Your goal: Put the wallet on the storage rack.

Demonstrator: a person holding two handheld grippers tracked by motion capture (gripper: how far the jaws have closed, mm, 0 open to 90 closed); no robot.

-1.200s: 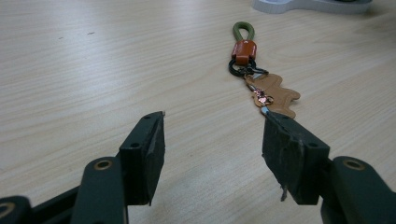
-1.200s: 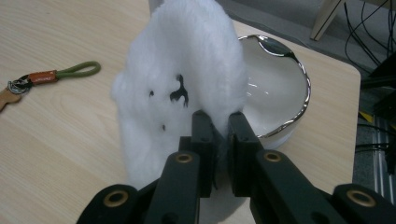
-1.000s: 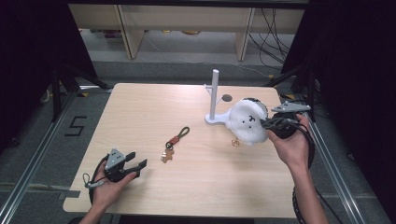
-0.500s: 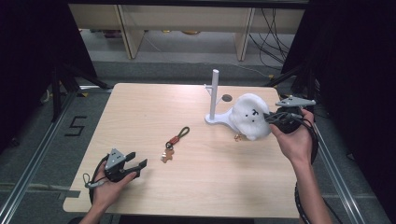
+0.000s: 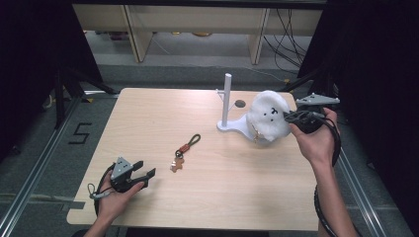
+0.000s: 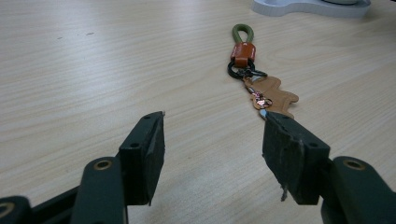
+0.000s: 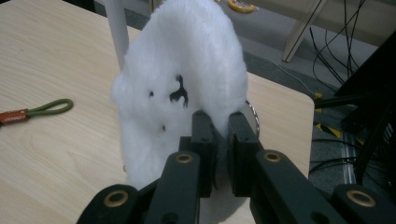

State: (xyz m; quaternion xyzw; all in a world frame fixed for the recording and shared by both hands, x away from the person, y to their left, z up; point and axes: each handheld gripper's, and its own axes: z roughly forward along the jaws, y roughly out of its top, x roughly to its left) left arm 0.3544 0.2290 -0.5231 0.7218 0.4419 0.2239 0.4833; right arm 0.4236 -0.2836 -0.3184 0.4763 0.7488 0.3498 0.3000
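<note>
Right gripper (image 5: 291, 117): jaws pinched nearly together on the edge of a white plush toy (image 5: 268, 118), fur bunched between the pads (image 7: 204, 135). Held by the person's right hand (image 5: 316, 140) at the table's right edge. In the right gripper view the plush (image 7: 182, 88) rises in front of the jaws, small black stitched marks on its face, a thin metal ring just visible at its right side.

Landmark: white stand (image 5: 228, 106), an upright post on a flat base, far right part of the wooden table (image 5: 148, 108).

Plush toy: just right of the stand's post, over or against the right end of its base; cannot tell whether it rests on the base or hangs clear. A short gold chain hangs at its lower front.

Left gripper (image 5: 141, 174): jaws spread wide, gripping nothing, resting low near the table's near-left corner in the left hand (image 5: 116, 197), well apart from the stand. In the left gripper view the pads (image 6: 149, 149) frame bare wood.

Keychain (image 5: 185, 150): lies flat on the table, left of and nearer than the stand, between stand and left gripper. Green cord loop (image 6: 243, 32) at the far end, then an orange-red clasp, black ring, tan flat charm (image 6: 273, 95) nearest the left gripper's right jaw tip.
</note>
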